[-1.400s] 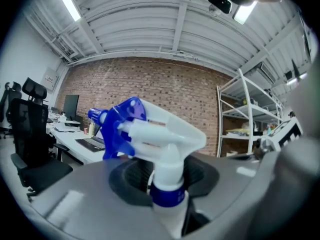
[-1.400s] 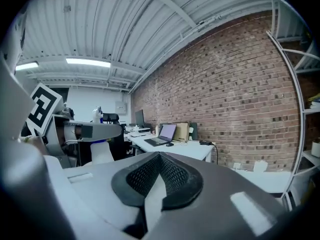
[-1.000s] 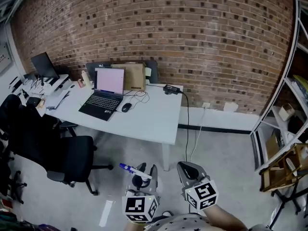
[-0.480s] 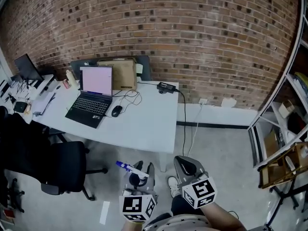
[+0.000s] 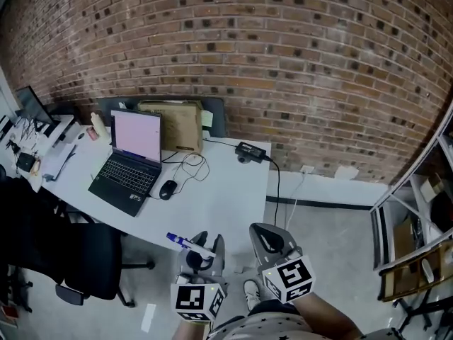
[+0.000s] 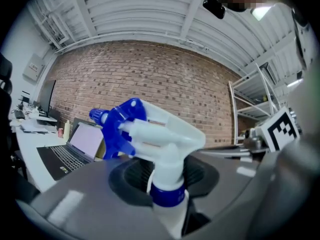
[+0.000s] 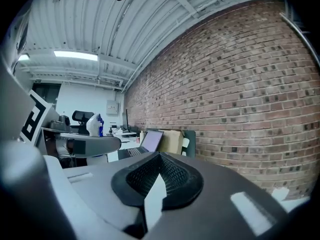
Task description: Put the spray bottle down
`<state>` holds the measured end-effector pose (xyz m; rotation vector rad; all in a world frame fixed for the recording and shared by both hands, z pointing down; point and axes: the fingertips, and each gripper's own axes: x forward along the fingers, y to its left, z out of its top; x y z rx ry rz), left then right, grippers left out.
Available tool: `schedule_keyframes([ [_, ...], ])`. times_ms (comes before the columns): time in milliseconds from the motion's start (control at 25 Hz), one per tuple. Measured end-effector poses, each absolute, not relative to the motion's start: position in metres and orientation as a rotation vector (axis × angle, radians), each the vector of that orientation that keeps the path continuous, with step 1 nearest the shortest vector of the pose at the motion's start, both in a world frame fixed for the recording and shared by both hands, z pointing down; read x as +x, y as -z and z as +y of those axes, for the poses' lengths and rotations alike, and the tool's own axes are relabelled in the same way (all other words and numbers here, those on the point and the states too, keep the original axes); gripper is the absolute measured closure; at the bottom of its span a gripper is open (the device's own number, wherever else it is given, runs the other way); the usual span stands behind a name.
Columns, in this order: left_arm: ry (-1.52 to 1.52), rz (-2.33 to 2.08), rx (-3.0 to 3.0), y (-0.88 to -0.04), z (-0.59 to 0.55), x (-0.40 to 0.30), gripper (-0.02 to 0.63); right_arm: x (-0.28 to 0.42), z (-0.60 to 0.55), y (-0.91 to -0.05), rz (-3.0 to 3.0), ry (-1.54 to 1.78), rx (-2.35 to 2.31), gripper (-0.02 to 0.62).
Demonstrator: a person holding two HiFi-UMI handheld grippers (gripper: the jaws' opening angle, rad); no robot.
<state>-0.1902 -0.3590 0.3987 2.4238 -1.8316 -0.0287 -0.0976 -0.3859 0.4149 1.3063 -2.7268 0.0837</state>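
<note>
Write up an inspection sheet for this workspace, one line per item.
Surface: white table, its things gathered at the left end and back edge.
Job's things: spray bottle, held by the neck, not yet set down.
Clutter: open laptop, mouse, cardboard box against the wall.
Grippers: left gripper shut on the spray bottle; right gripper shut, nothing in it.
Cables: mouse cable looped on the table; power brick with a black cable hanging over the table's edge.
Surroundings: brick wall, black chair, metal shelves at the right.
</note>
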Motion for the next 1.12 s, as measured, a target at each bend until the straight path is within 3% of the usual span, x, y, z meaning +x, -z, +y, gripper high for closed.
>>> schedule_keyframes([
  [560,0.005,-1.959,2.331,-0.411,-0.509,-0.212,0.477,-0.125,-0.513,-0.422,-2.75,-0.13,1.215,0.597],
  [1120,-0.15,-1.935,2.371,-0.442,-0.515,-0.198,0.457,-0.123,-0.519,-0.442,-2.729,-0.209,1.215,0.597],
])
